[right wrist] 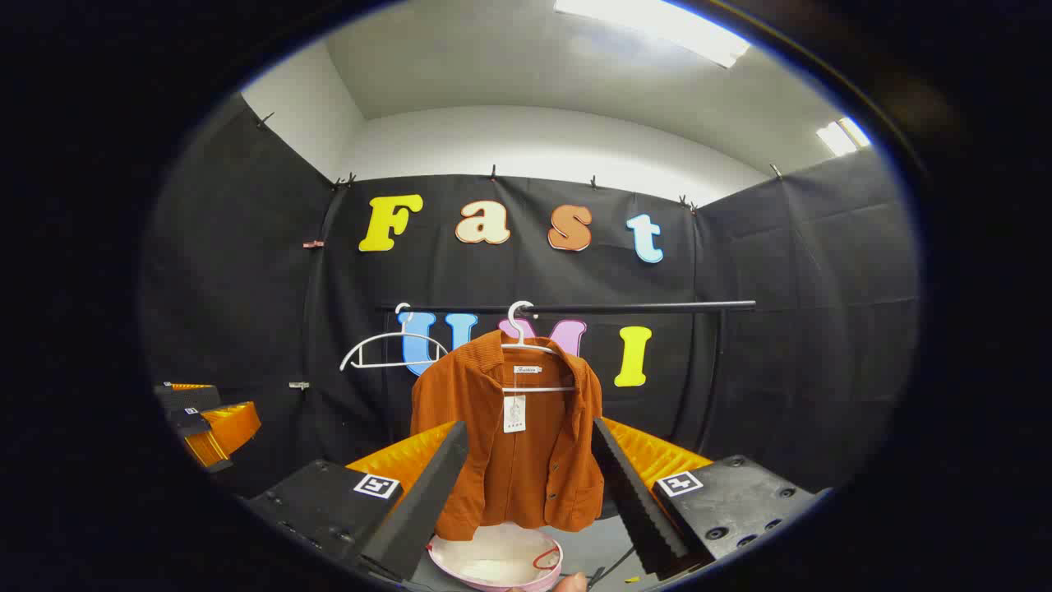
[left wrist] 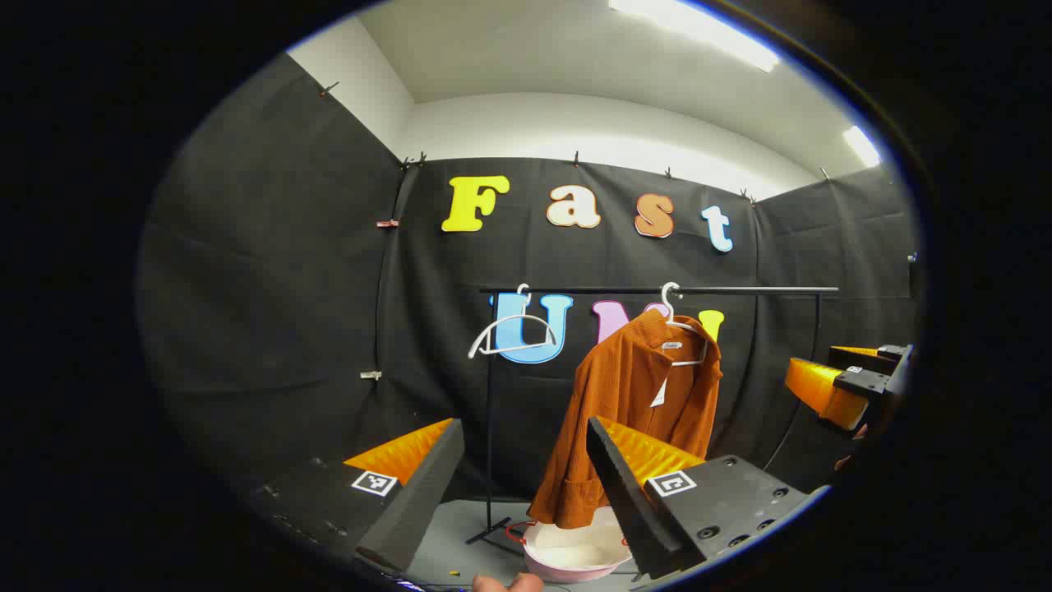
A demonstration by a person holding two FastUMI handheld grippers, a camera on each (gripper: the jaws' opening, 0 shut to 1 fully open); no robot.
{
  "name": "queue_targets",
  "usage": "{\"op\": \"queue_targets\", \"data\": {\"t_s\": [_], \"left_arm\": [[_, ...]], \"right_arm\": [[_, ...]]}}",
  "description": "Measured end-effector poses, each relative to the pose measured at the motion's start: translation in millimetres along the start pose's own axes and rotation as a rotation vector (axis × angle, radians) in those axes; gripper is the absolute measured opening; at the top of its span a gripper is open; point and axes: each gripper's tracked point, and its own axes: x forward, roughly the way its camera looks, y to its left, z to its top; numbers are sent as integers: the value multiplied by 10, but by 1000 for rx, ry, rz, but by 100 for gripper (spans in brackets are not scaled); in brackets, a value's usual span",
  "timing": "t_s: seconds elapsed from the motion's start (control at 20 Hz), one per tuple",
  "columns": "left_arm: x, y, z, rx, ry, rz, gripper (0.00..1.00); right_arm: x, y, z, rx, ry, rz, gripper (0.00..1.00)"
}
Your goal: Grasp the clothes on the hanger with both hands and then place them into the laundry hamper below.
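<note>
Approach stage: both the left gripper [left wrist: 526, 485] and right gripper [right wrist: 530, 493] gape empty, well short of the rust-orange corduroy jacket [right wrist: 514, 436] on its white hanger [right wrist: 526, 345]; next, I'd say, close in above the pink hamper [right wrist: 497, 563].

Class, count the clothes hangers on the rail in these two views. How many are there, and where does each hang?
2. An empty white hanger hangs near the rail's left end. A second white hanger, farther right along the rail, carries the orange jacket above the hamper.

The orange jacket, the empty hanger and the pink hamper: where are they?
orange jacket [right wrist: 526, 460]: right gripper view, front panel.
empty hanger [right wrist: 386, 345]: right gripper view, its left arm.
pink hamper [left wrist: 575, 567]: left gripper view, front rim.
</note>
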Motion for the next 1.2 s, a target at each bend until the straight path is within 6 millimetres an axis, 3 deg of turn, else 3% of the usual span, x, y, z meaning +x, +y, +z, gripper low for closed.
{"op": "queue_targets", "data": {"t_s": [0.2,0.4,0.85,1.2], "left_arm": [[-19,-149,136,30,-39,-53,95],[-33,-227,129,26,-48,-86,95],[-107,-192,104,39,-51,-106,95],[7,-209,78,30,-41,-121,95]], "right_arm": [[-82,-104,-11,11,-3,-30,97],[-166,-202,18,3,-26,-63,97],[-324,-152,122,-43,-60,-78,98],[-279,-124,78,-52,-43,-82,98]]}}
